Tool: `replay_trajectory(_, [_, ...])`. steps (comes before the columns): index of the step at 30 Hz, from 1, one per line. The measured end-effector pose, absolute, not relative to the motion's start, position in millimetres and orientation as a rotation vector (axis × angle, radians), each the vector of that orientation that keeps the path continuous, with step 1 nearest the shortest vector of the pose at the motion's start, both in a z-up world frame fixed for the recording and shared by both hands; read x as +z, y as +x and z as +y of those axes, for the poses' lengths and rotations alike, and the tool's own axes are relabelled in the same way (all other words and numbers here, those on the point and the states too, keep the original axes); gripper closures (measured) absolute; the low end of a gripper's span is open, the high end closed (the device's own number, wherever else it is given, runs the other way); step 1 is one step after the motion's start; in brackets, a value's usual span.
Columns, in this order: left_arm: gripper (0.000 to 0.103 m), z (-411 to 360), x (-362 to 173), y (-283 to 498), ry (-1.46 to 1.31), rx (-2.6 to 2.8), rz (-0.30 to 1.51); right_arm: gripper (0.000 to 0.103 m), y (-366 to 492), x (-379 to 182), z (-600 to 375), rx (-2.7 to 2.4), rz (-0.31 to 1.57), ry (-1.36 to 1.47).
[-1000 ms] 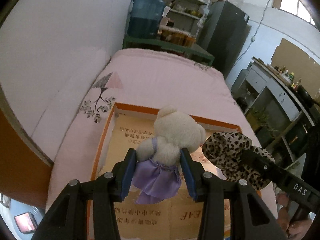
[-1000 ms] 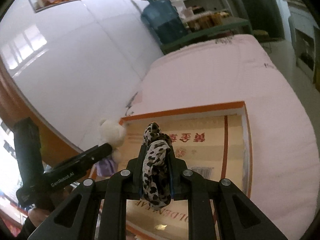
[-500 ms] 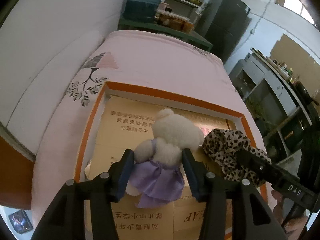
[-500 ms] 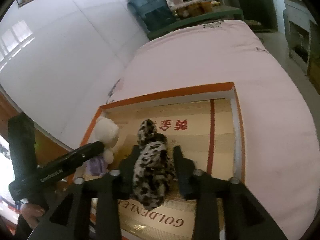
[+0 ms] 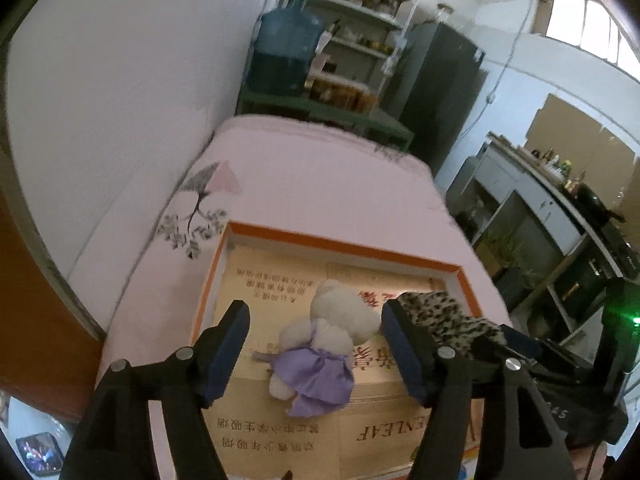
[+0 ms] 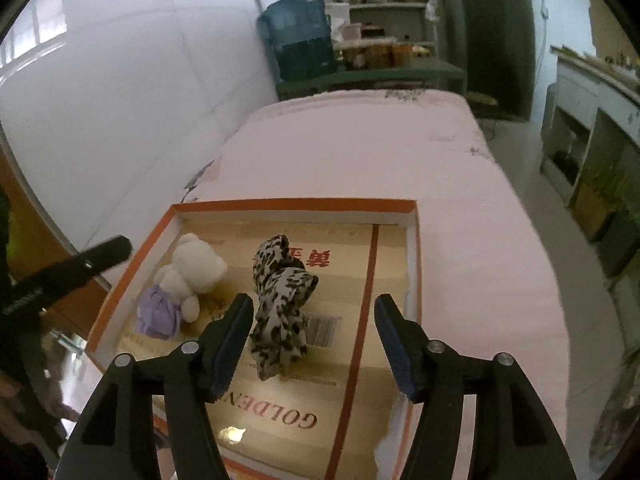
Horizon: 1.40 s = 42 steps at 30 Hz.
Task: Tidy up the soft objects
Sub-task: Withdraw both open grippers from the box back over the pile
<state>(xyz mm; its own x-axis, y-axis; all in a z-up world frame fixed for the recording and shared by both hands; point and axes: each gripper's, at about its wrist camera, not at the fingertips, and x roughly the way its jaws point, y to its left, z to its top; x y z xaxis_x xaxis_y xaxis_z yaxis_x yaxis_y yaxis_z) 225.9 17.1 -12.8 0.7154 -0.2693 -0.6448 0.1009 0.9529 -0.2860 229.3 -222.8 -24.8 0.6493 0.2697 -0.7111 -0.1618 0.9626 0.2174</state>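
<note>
I am letting go of both soft toys inside the orange-edged cardboard box [image 6: 414,248]: my left gripper [image 5: 316,354] is spreading its jaws, and the white teddy bear in a purple dress [image 5: 326,344] lies between them untouched on the box floor; my right gripper [image 6: 314,338] is opening too, with the leopard-print plush [image 6: 280,304] resting just inside its left pad, no longer pressed. To do this well, I judge I should open fully before lifting, then draw each hand straight back and up so no pad snags fur or fabric and drags a toy over the rim. The box sits on a pink bedspread [image 6: 360,152] against a white wall, with a blue water jug [image 6: 298,36] and cluttered shelves beyond the bed's far end.
</note>
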Motion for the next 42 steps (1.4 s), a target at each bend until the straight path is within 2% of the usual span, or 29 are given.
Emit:
replay_trajectory(9, [0.035, 20.4, 16.0, 183.5, -0.200, -0.220, 0.662, 0.038, 183.6, -1.2, -221.5, 0.204, 0.748, 0.090])
replay_trajectory(18, [0.035, 17.9, 30.4, 137.5, -0.151, -0.269, 0.655, 0.038, 124.1, 18.9, -212.5, 0.180, 0.695, 0.066])
replay_trajectory(24, [0.035, 17.5, 36.2, 102.1, -0.120, -0.244, 0.629, 0.038, 87.7, 24.1, -207.0, 0.172, 0.700, 0.078])
replay_trajectory(33, [0.035, 23.5, 48.5, 44.0, -0.086, -0.209, 0.488, 0.038, 32.6, 28.5, -198.3, 0.176, 0.673, 0.083])
replay_trajectory(42, [0.035, 37.5, 46.4, 15.6, -0.140, -0.238, 0.501, 0.038, -7.2, 23.3, -185.6, 0.195, 0.673, 0.057])
